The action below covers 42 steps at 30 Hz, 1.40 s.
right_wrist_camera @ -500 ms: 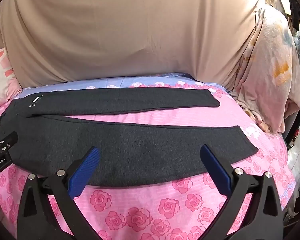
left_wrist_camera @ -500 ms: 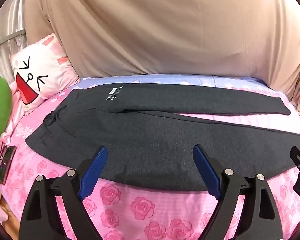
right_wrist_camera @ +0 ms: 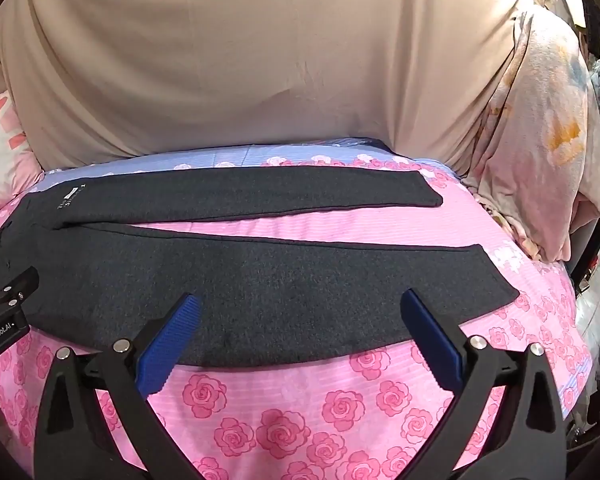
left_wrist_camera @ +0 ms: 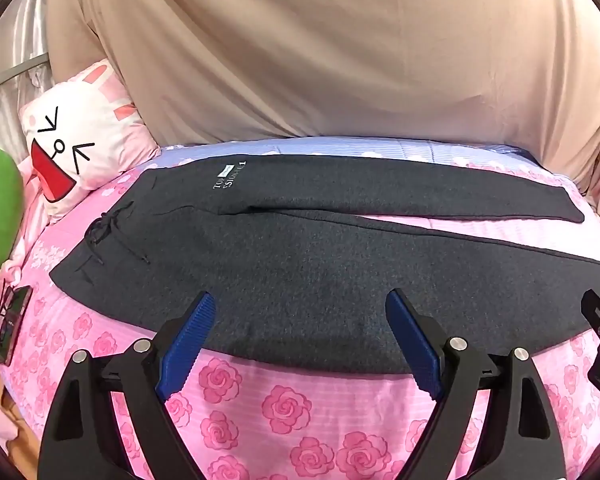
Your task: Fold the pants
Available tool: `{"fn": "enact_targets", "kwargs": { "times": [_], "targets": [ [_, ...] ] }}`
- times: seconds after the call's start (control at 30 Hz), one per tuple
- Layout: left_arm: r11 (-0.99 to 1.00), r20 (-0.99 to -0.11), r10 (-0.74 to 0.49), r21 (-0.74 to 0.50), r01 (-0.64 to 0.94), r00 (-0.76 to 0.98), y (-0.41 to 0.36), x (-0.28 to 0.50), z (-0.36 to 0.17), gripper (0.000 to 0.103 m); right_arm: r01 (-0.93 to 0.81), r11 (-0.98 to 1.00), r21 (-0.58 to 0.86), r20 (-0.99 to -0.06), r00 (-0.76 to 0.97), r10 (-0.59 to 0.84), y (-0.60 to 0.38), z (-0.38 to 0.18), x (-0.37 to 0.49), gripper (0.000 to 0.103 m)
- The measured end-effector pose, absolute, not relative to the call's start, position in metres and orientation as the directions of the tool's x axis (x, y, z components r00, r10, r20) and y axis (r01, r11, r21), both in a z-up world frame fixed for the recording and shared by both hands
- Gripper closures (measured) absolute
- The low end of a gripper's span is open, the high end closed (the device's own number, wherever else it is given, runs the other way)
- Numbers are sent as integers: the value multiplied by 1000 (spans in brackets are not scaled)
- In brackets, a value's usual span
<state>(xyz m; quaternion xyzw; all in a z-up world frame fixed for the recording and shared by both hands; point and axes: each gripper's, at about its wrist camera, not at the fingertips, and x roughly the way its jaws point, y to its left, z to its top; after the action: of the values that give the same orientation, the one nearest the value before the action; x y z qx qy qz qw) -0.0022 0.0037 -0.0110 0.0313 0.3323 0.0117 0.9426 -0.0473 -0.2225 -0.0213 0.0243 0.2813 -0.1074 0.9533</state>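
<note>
dark pants lie flat along the bed, legs spread apart. left gripper and right gripper both gape apart at the near edge, holding nothing. only the left view shows the drawstring and rabbit pillow; only the right shows both cuffs.

bare rose-print bedsheet lies open along the near edge before the dark grey pants. a rabbit-face pillow and phone crowd the left; draped beige fabric walls off the back, floral bedding the right.
</note>
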Motion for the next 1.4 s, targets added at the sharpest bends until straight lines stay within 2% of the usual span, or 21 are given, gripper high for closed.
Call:
{"fn": "enact_targets", "kwargs": {
  "times": [1.4],
  "targets": [
    [996, -643, 58, 87, -3, 763, -5, 2, -14, 19, 211, 977, -16, -557, 810, -184, -218, -28, -44, 5]
  ]
}}
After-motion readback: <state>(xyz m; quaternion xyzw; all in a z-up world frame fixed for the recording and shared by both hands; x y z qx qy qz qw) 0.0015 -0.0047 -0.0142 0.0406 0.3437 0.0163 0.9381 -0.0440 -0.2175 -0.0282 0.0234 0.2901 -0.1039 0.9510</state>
